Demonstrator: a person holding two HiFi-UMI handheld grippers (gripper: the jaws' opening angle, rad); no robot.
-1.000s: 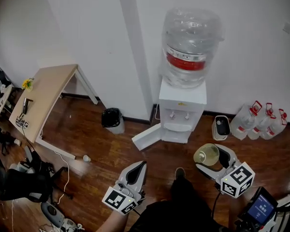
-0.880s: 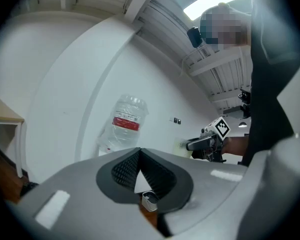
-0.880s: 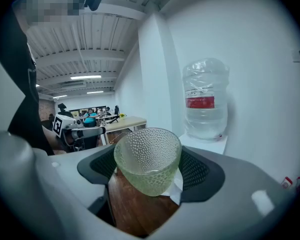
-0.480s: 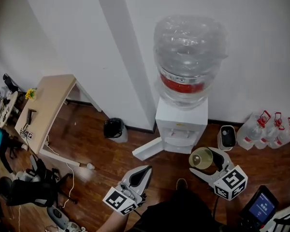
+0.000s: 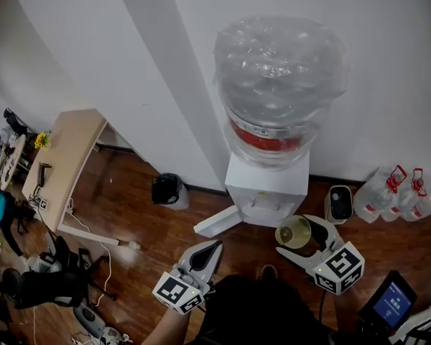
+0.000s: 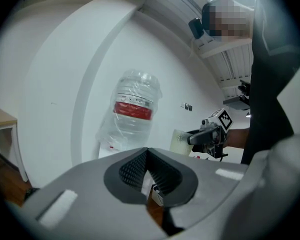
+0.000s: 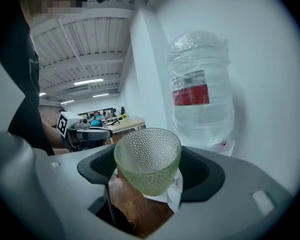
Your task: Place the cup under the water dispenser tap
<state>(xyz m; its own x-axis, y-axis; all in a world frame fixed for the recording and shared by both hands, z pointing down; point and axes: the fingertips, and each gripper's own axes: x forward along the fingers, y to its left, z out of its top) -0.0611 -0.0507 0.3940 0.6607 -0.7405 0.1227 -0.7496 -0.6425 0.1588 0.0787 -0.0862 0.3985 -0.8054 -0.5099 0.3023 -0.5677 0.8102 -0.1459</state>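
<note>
The water dispenser [image 5: 267,187] stands against the white wall with a big clear bottle [image 5: 280,85] on top; its taps [image 5: 262,204] are just visible under the bottle's bulge. A pale green dimpled glass cup [image 5: 294,231] is upright, a little right of and below the taps, and my right gripper [image 5: 304,238] is shut on it. In the right gripper view the cup [image 7: 148,159] sits between the dark pads, with the bottle [image 7: 200,89] behind. My left gripper [image 5: 212,246] hangs empty left of the dispenser, jaws shut. The left gripper view shows its tips [image 6: 147,153] touching.
The dispenser's lower door [image 5: 215,222] stands swung open to the left. A black bin [image 5: 166,190] and a wooden table [image 5: 63,157] are further left. A small white container [image 5: 337,204] and several water jugs [image 5: 406,191] line the wall at right. A screen device [image 5: 391,304] lies near right.
Both grippers have moved forward towards the dispenser, which now looms larger and closer in the head view. The cup has stayed in the right gripper's hold; the left stayed shut.
</note>
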